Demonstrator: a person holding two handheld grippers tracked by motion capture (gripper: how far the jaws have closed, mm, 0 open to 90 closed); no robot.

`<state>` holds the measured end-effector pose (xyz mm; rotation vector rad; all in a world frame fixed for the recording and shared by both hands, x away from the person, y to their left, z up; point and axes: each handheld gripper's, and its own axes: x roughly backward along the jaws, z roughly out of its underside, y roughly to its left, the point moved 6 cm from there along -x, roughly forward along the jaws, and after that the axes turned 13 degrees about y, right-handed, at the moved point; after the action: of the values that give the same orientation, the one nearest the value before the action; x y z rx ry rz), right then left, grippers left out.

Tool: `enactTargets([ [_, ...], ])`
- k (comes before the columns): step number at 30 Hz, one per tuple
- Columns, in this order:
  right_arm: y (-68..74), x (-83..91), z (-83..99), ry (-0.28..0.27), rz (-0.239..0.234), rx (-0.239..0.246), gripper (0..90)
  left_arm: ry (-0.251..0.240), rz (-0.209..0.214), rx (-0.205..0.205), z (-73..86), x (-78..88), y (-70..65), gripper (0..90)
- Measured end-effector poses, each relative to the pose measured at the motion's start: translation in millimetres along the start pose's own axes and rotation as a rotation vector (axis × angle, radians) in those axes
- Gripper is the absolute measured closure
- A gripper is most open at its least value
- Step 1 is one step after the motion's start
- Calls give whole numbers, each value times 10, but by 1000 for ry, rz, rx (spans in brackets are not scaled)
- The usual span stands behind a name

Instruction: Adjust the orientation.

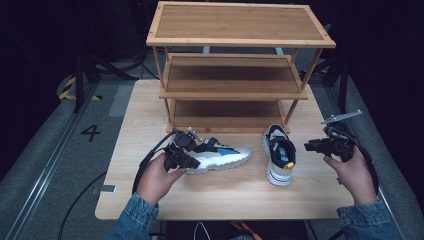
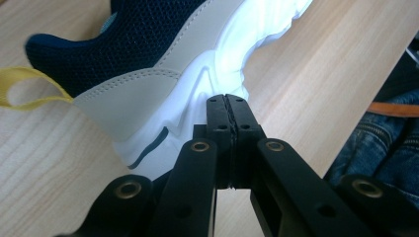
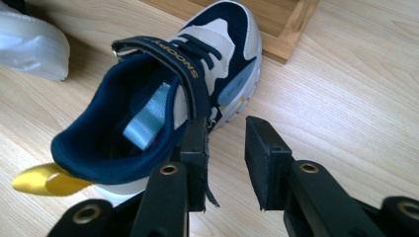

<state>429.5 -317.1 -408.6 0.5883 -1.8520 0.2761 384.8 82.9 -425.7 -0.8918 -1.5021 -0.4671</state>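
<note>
Two navy, white and light-blue sneakers lie on the wooden table (image 1: 145, 115). The left sneaker (image 1: 220, 156) points right with its white sole toward me. My left gripper (image 1: 180, 150) sits at its heel end; in the left gripper view the gripper (image 2: 227, 106) is shut with nothing between its jaws, and the tips rest against the white sole (image 2: 212, 74). The right sneaker (image 1: 280, 152) stands upright with its toe toward the rack and a yellow heel tab (image 3: 44, 180). My right gripper (image 1: 311, 146) is just right of it. That gripper (image 3: 225, 143) stands open beside the sneaker's side (image 3: 148, 98).
A three-tier wooden shoe rack (image 1: 235, 75) stands at the back of the table, and its bottom frame (image 3: 276, 29) lies close to the right sneaker's toe. The near table edge and a denim-covered leg (image 2: 385, 148) lie beyond the left gripper.
</note>
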Motion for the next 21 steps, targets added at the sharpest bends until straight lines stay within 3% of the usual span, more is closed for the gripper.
enactTargets([
  [7,50,7,-90,-7,-3,21,699,77,19,-35,70,-80,-143,898],
  [11,84,-2,-130,-9,-9,32,689,137,-12,-47,135,-93,-191,897],
  [14,85,-10,-132,-4,-10,35,686,118,33,-70,176,31,-267,896],
  [16,75,-3,-123,-7,-7,30,683,66,31,-85,187,199,-327,885],
  [17,71,3,-117,-7,-9,29,681,34,52,-93,183,271,-362,877],
  [19,66,9,-102,-9,-9,24,677,-12,37,-93,161,351,-410,829],
  [21,66,11,-88,-9,-9,21,663,-20,30,-100,131,346,-423,755],
])
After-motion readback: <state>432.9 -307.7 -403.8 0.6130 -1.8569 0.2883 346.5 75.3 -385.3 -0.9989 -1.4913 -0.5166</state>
